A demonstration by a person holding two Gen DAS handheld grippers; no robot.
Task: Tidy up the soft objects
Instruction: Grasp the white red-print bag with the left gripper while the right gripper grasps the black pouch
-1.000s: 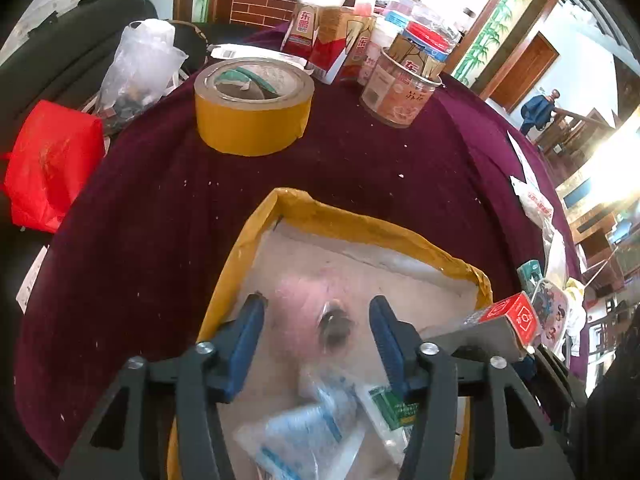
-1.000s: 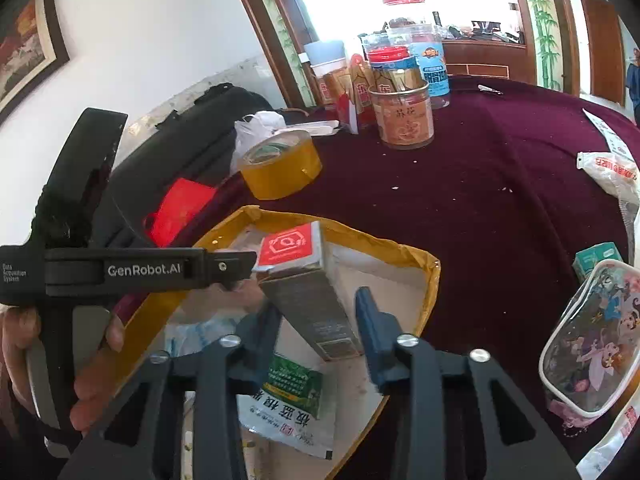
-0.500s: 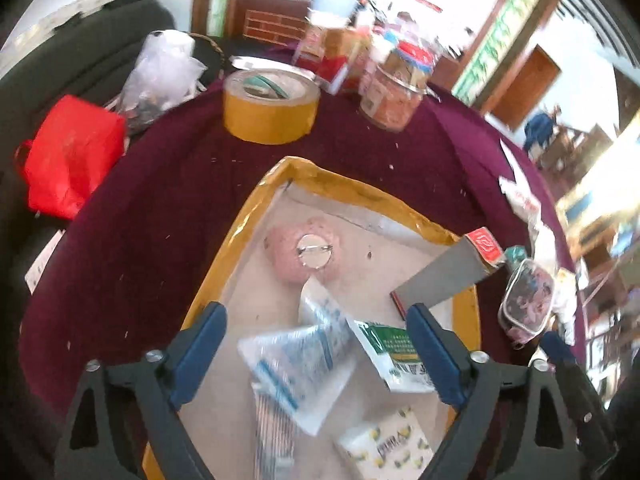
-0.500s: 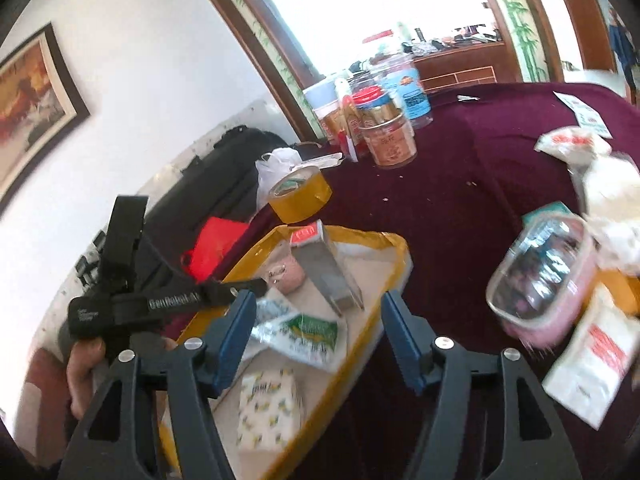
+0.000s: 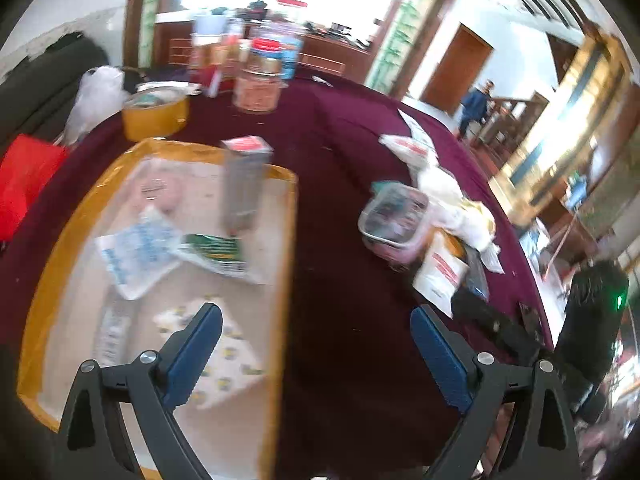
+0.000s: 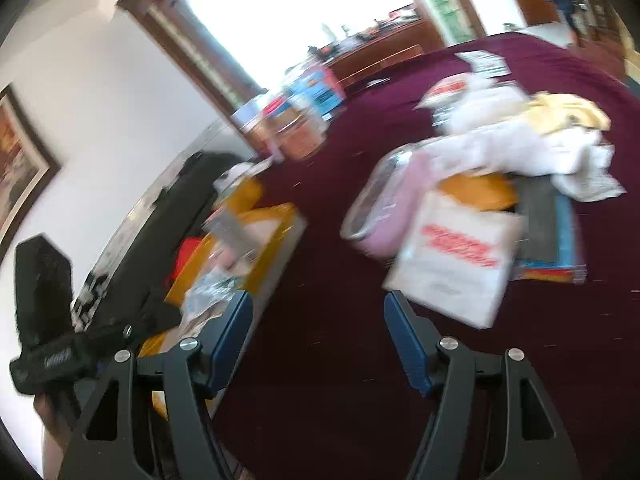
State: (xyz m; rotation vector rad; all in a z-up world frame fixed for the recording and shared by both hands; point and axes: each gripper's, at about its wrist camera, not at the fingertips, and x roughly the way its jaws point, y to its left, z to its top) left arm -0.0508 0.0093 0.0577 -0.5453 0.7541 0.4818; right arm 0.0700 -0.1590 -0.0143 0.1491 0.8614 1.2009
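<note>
A yellow-rimmed tray (image 5: 288,240) on the maroon tablecloth holds a pink round soft thing (image 5: 160,192), a grey carton with a red top (image 5: 244,184), plastic packets (image 5: 136,248) and a patterned tissue pack (image 5: 224,356). My left gripper (image 5: 314,316) is open and empty above the tray's right rim. To the right lies a pile: a clear pink pouch (image 5: 394,216), a white packet with red print (image 5: 440,272) and white cloths (image 5: 448,196). My right gripper (image 6: 318,300) is open and empty over bare cloth, with that packet (image 6: 456,256) and pouch (image 6: 388,216) just ahead to the right.
A roll of yellow tape (image 5: 154,114), jars and cartons (image 5: 260,84) stand at the table's far side. A red bag (image 5: 24,176) and a black bag lie off the left edge. Flat books (image 6: 552,236) sit under the cloths. A person (image 5: 476,108) stands far off by a door.
Both grippers opened wide, leaving the pink soft thing and the carton in the tray. Both then drew back and swung right, toward the pile of packets and cloths.
</note>
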